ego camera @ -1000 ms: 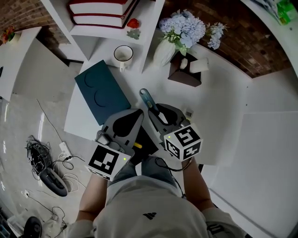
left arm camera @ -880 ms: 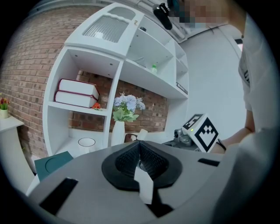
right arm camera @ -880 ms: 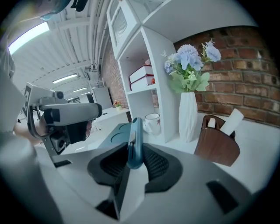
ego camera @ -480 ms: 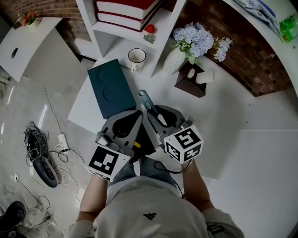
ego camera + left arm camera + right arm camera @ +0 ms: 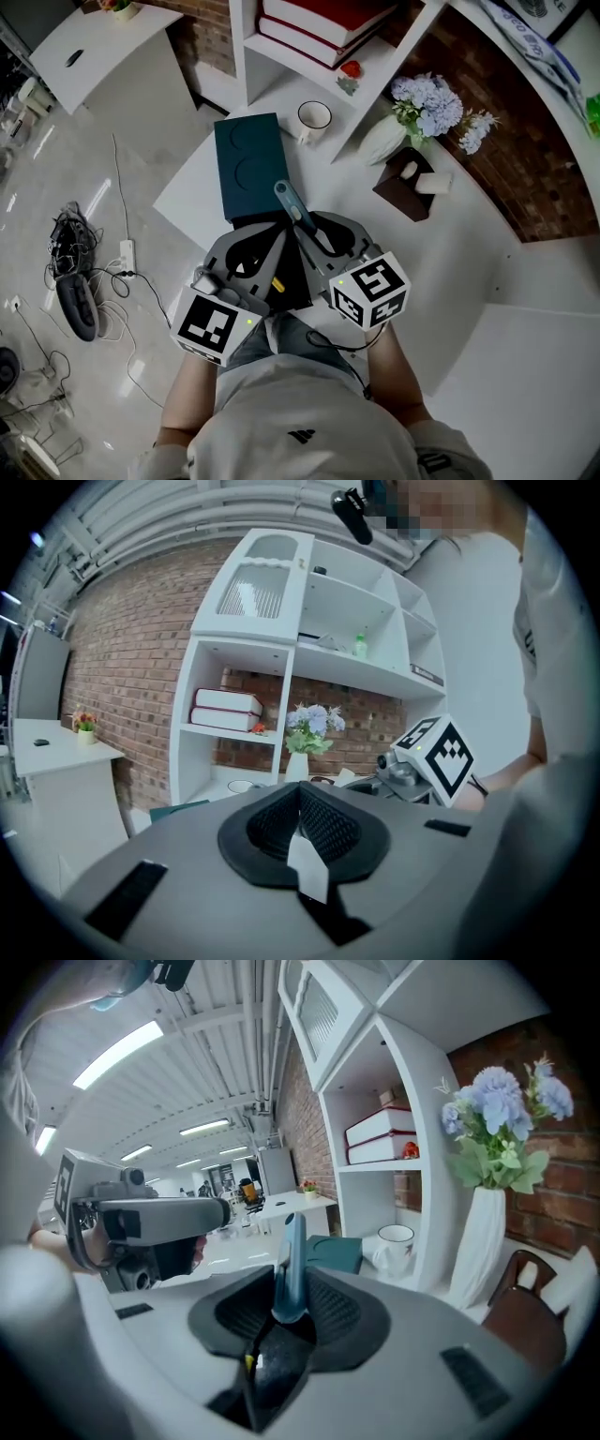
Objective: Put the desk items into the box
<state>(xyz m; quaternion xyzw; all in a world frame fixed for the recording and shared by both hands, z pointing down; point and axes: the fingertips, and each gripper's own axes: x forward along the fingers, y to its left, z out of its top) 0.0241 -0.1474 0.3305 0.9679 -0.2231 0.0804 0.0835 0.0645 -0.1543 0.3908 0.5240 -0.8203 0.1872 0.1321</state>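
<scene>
A flat dark teal box (image 5: pixel 248 164) lies on the white desk (image 5: pixel 192 192), shown too in the right gripper view (image 5: pixel 333 1249). My right gripper (image 5: pixel 302 223) is shut on a blue-grey tool (image 5: pixel 292 204) whose handle sticks out past the jaws toward the box's near edge. The same tool (image 5: pixel 293 1255) stands upright between the pads, with a black part and a yellow spot below. Beside it, my left gripper (image 5: pixel 272 232) is held close to the body. Its pads (image 5: pixel 323 827) meet on a small white slip (image 5: pixel 307 864). Both grippers hover above the desk's front edge.
A white mug (image 5: pixel 314 117), a white vase of pale blue flowers (image 5: pixel 384 141) and a brown tissue box (image 5: pixel 412 183) stand behind the teal box. Red books (image 5: pixel 328 19) lie on the white shelf. Cables and a power strip (image 5: pixel 70 272) lie on the floor at left.
The view has swung, so the desk things sit further up and right. Both grippers stay side by side; the tool's tip now overlaps the teal box's near edge.
</scene>
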